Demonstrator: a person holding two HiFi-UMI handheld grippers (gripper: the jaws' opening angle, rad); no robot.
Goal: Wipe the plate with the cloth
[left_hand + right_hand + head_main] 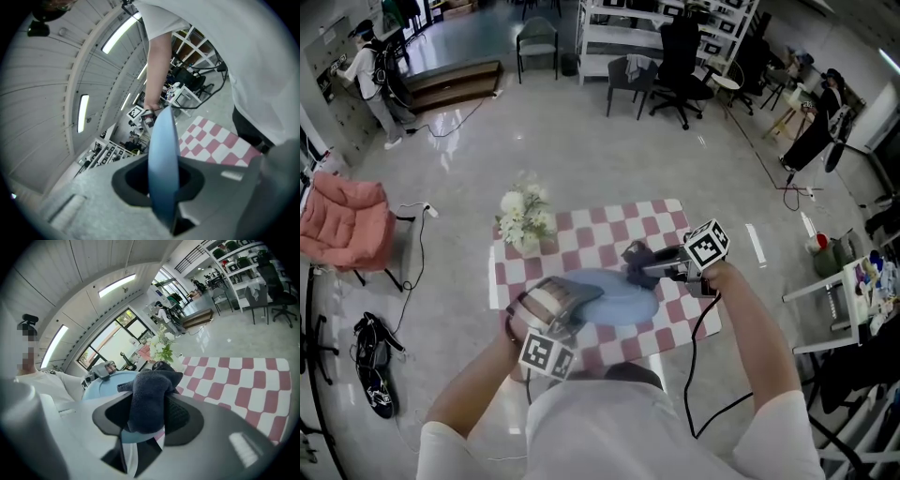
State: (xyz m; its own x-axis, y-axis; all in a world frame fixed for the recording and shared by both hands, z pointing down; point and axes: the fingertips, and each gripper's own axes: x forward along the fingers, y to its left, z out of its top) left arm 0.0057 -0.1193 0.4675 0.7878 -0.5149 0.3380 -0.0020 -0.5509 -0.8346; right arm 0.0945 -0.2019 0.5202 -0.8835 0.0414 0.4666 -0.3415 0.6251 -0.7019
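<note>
Wide floor rings table; cloth sits at plate rim.

Head view, 12 o'clock = away from person. The checked table is bare from 12 to 3, open passage. Upright flowers block the 10 o'clock corner. The plate fills the centre, clamped by left gripper at 8; right gripper with cloth crowds its 2 o'clock rim
</note>
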